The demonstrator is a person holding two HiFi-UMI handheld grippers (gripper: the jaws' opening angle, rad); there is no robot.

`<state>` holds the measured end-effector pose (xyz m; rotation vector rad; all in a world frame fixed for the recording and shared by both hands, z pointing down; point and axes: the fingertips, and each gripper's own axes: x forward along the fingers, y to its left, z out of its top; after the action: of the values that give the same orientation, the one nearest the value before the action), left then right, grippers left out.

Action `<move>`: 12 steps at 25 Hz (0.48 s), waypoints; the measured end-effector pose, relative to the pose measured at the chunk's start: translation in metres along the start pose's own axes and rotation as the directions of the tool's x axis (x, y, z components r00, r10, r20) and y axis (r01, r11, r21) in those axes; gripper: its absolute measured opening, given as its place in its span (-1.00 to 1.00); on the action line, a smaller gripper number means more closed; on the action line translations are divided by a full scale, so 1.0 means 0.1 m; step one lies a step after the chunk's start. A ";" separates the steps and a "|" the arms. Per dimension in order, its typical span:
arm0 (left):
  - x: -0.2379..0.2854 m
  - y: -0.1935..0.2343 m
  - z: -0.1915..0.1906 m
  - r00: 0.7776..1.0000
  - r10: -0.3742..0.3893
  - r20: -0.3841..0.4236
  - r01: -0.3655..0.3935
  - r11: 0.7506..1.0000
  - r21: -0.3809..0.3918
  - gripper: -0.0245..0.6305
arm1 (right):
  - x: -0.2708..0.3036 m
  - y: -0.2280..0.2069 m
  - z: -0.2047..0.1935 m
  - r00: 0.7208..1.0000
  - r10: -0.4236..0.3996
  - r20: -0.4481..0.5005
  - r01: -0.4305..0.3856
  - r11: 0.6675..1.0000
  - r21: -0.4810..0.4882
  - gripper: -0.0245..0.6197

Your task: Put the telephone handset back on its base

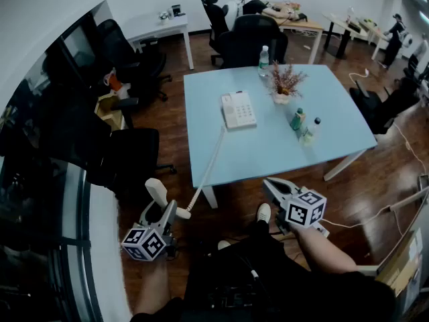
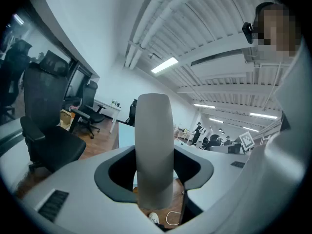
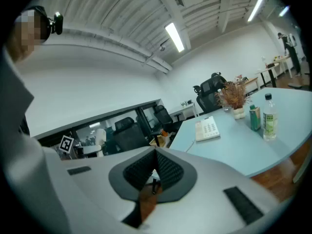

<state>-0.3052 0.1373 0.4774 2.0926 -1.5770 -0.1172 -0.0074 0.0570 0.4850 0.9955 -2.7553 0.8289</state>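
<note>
Pale grey handset (image 2: 154, 150): stands upright in the middle of the left gripper view. In the head view it sits at the lower left, in the air over the wooden floor and clear of the table.
Left gripper (image 1: 164, 210): jaws stand wide and are clamped on the handset, one on each side of it. Its marker cube is at the bottom left of the head view.
Right gripper (image 3: 155, 167): jaws are brought together with nothing between them. It hangs at the lower right of the head view, off the near edge of the table.
Base (image 1: 238, 109): a white telephone with a keypad, lying flat on the table in the upper middle of the head view, its cradle bare.
Cord (image 1: 208, 163): a white coil running from the base, over the near table edge, down to the handset.
Table (image 1: 335, 113): a light blue top on white legs.
Dried flowers (image 1: 284, 86): in a small pot just right of the base.
Two bottles (image 1: 303, 125): standing near the flowers, toward the table's right side.
</note>
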 end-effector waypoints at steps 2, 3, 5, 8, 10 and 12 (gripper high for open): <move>0.01 -0.01 0.01 1.000 0.000 -0.002 0.000 1.000 0.004 -0.26 | 0.00 -0.01 0.00 1.000 0.003 -0.001 -0.003 1.000 0.002 -0.88; 0.02 -0.01 0.01 1.000 -0.001 -0.002 0.001 1.000 0.005 -0.26 | -0.01 -0.01 0.00 1.000 0.002 -0.003 -0.002 1.000 0.003 -0.88; 0.03 -0.01 0.01 1.000 -0.003 -0.004 0.003 1.000 0.005 -0.26 | -0.02 -0.01 0.00 1.000 -0.003 -0.006 0.003 1.000 0.001 -0.88; 0.07 -0.02 0.00 1.000 -0.009 -0.005 0.009 1.000 0.004 -0.26 | -0.06 0.00 0.07 1.000 -0.018 -0.003 0.018 1.000 -0.011 -0.88; 0.10 -0.04 0.00 1.000 -0.013 -0.010 0.014 1.000 0.008 -0.26 | -0.07 -0.02 0.07 1.000 -0.021 0.001 0.021 1.000 -0.007 -0.88; 0.12 -0.05 -0.01 1.000 -0.020 -0.016 0.020 1.000 0.010 -0.26 | -0.09 -0.01 0.09 1.000 -0.024 0.002 0.024 1.000 -0.011 -0.88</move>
<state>-0.2963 0.1281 0.4790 2.1124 -1.5514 -0.0993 0.0010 0.0561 0.4753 1.0258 -2.7406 0.8096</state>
